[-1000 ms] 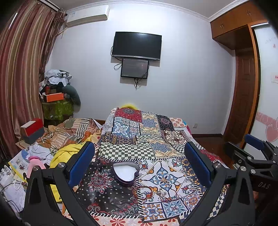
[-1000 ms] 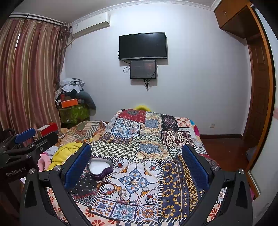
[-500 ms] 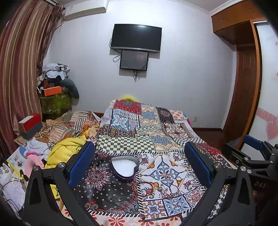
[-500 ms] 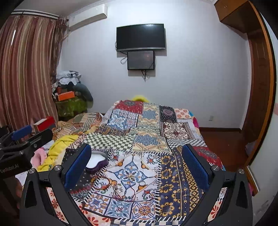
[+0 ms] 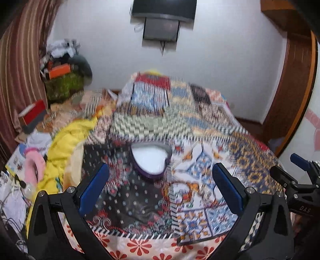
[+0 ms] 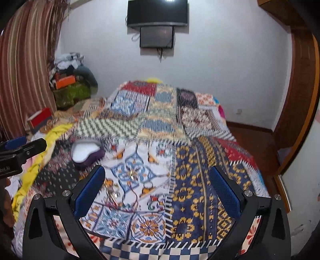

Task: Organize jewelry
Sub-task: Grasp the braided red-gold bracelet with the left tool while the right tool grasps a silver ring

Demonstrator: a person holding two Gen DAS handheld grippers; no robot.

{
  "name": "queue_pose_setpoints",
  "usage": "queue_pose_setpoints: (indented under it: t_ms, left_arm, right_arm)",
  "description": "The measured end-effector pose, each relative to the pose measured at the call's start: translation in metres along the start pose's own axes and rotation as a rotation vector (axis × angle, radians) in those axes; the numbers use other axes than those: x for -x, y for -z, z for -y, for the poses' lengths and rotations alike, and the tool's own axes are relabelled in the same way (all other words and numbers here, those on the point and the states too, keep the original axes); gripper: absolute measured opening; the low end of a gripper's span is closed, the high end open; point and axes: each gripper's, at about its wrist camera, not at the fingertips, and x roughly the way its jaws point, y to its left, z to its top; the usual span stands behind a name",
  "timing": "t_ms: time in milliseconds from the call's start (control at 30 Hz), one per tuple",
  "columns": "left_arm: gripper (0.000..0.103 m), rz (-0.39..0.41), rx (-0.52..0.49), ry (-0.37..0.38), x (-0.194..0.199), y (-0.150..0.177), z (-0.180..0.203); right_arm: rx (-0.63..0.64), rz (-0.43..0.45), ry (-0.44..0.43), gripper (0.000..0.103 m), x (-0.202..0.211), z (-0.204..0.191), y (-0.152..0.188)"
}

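— Compared with half a second ago, what differs?

— Both views have tilted downward and gone blurry with motion: the wall-mounted television (image 6: 157,12) sits higher in each, and more of the patchwork bedspread (image 6: 186,180) fills them. The heart-shaped jewelry box (image 5: 151,159) looks larger in the left wrist view and lies ahead of the left gripper (image 5: 160,186), between its two fingers as seen, not touching them.

— How do the grippers stand?

— The left gripper's fingers are spread wide and hold nothing; the right gripper (image 6: 158,189) is the same, wide apart over the bedspread.

— Count what is there.

— One heart-shaped box, purple outside and white inside, open and resting on the bedspread. One tangle of thin jewelry (image 6: 122,192) lies loose on the blue-and-white patch just right of the box; its pieces are too blurred to count. Two grippers, two blue-padded fingers each. One yellow cloth (image 5: 66,144) lies bunched left of the box.
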Motion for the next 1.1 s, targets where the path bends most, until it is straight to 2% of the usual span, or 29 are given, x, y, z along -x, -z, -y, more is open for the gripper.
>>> queue_pose_setpoints:
  t_ms: [267, 433, 500, 667, 833, 900, 1033, 1100]
  left_arm:
    - [0.103, -0.147, -0.032, 0.014, -0.041, 0.028, -0.006]
    - [0.095, -0.220, -0.045, 0.031, -0.057, 0.040, -0.004]
    - [0.089, -0.239, -0.046, 0.043, -0.062, 0.043, -0.005]
    - [0.077, -0.268, -0.050, 0.069, -0.073, 0.047, -0.003]
    - [0.055, -0.287, -0.051, 0.079, -0.084, 0.047, -0.002]
    - [0.048, -0.296, -0.051, 0.087, -0.088, 0.047, -0.002]
    - [0.041, -0.313, -0.042, 0.107, -0.095, 0.047, -0.002]
    - [0.037, -0.323, -0.035, 0.126, -0.100, 0.046, -0.002]
  right_arm:
    - [0.061, -0.132, -0.035, 0.103, -0.035, -0.005, 0.024]
    - [0.073, -0.198, -0.107, 0.100, -0.052, -0.010, 0.030]
    - [0.079, -0.221, -0.128, 0.091, -0.059, -0.013, 0.031]
    - [0.097, -0.266, -0.176, 0.076, -0.070, -0.020, 0.033]
    - [0.116, -0.287, -0.215, 0.071, -0.082, -0.030, 0.030]
    - [0.127, -0.300, -0.233, 0.060, -0.087, -0.034, 0.030]
    - [0.141, -0.320, -0.269, 0.055, -0.095, -0.044, 0.029]
    - [0.151, -0.327, -0.288, 0.046, -0.096, -0.048, 0.029]
